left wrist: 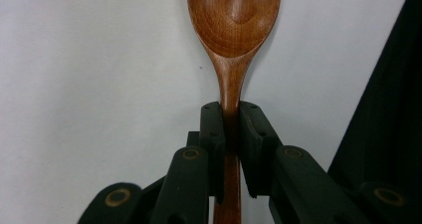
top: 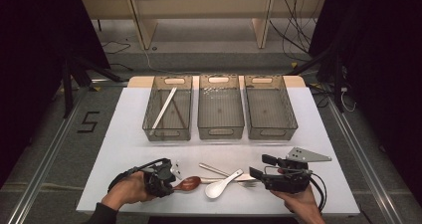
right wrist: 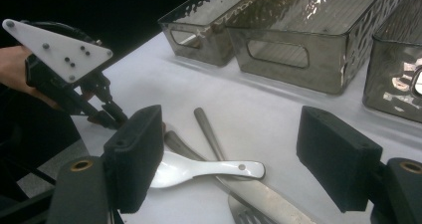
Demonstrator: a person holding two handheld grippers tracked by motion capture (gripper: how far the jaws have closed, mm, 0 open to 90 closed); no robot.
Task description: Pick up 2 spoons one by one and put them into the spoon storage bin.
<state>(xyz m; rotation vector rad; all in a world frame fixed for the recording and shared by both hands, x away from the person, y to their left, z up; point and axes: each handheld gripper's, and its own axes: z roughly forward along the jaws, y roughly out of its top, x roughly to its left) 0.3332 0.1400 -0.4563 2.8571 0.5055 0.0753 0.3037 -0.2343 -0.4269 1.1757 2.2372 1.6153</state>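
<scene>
The left claw (left wrist: 230,115) is clenched on the neck of a wooden spoon (left wrist: 234,30), whose bowl lies just ahead on the white desk (top: 129,134). The right claw (right wrist: 239,169) hangs released above a white spoon (right wrist: 199,169) and a fork (right wrist: 259,204).

White table (top: 124,149): 3 bins (top: 221,107), spoons (top: 221,184), fork (top: 249,183).

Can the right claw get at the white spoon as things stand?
Probably yes: the right claw stands open and empty right before the white spoon, which lies uncovered atop a fork; the left claw grips a wooden spoon aside.
</scene>
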